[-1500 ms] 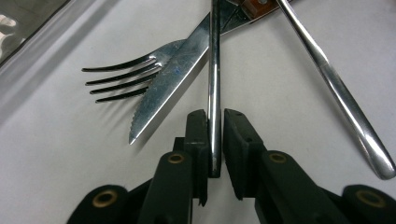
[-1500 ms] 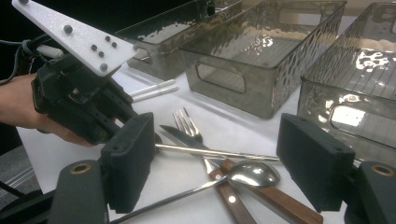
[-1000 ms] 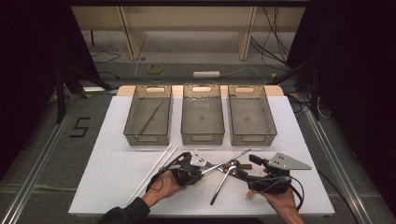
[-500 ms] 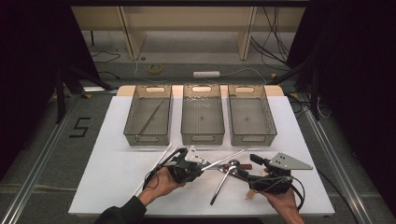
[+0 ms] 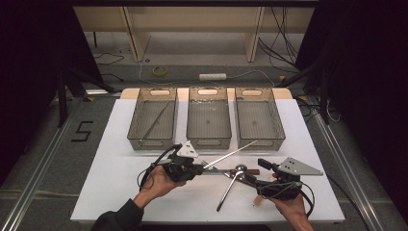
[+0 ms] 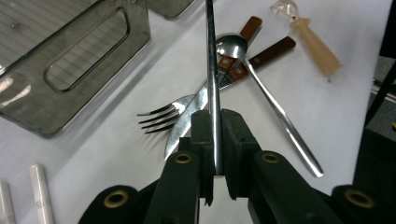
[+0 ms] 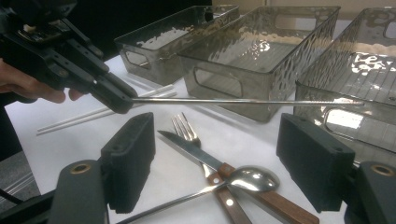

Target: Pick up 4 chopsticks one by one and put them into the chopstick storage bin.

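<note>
With its 2 black jaws clamped on the near end of a long thin metal chopstick (image 6: pixel 211 56), the left gripper (image 5: pixel 195 168) holds that rod lifted off the white table (image 5: pixel 110 168), its far tip slanting up toward the front wall of the right-hand one of 3 smoky clear plastic bins (image 5: pixel 258 120). Judging by the similar thin rod (image 5: pixel 155 122) already lying in the left-hand bin (image 5: pixel 153 119), the step in hand looks like carrying this chopstick over there. Because the grip sits right at one end, the free length will swing with any twist of the wrist, so the hand should turn slowly and keep the tip above the bin rims until the rod lines up with the bin's long side. Lowering the far tip first, then releasing near the floor of the bin, should stop it bouncing out. Beneath the rod lie a steel fork (image 6: pixel 161 115), a serrated knife with a brown wooden handle (image 7: pixel 196 149) and a long-handled steel spoon (image 7: pixel 250 178), crossed in a pile. Just beside that pile the right gripper (image 7: pixel 215 158) rests with its jaws spread wide and nothing between them; it is best kept low and clear of the swinging tip. 2 white sticks (image 7: pixel 93 116) lie on the table near the left hand (image 5: pixel 156 183).
</note>
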Demonstrator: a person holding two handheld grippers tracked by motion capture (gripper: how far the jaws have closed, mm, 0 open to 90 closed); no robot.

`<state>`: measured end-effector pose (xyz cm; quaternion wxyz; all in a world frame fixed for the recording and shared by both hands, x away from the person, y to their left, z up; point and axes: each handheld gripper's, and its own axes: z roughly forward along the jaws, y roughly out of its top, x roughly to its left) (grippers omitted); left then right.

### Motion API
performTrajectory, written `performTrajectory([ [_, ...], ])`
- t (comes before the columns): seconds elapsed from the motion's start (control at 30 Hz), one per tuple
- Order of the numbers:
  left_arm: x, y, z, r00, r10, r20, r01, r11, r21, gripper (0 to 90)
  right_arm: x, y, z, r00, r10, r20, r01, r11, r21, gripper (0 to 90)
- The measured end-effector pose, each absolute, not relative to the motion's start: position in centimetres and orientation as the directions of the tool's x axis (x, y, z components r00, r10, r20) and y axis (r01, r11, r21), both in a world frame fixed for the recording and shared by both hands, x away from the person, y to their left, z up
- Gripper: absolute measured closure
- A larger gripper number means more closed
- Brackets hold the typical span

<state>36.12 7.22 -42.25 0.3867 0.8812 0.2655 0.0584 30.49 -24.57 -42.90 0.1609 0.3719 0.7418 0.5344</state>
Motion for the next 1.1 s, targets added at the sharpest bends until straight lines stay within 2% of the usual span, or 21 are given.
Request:
performTrajectory([
  [0.37,35.6,7.2,-40.9,0.869,0.481,-0.115,0.401,-0.548,0.734,83.7,30.5,-24.6,-43.0,-0.673,0.722,0.160,0.381,0.153,0.912,29.2],
  [0.87,36.3,9.7,-38.4,0.840,0.529,-0.125,0.410,-0.466,0.784,83.7,30.6,-24.5,-43.0,-0.672,0.722,0.161,0.384,0.155,0.910,29.2],
  [1.1,37.2,11.7,-37.9,0.798,0.590,-0.121,0.430,-0.418,0.800,83.7,30.6,-24.5,-43.1,-0.672,0.723,0.161,0.385,0.156,0.910,29.2],
])
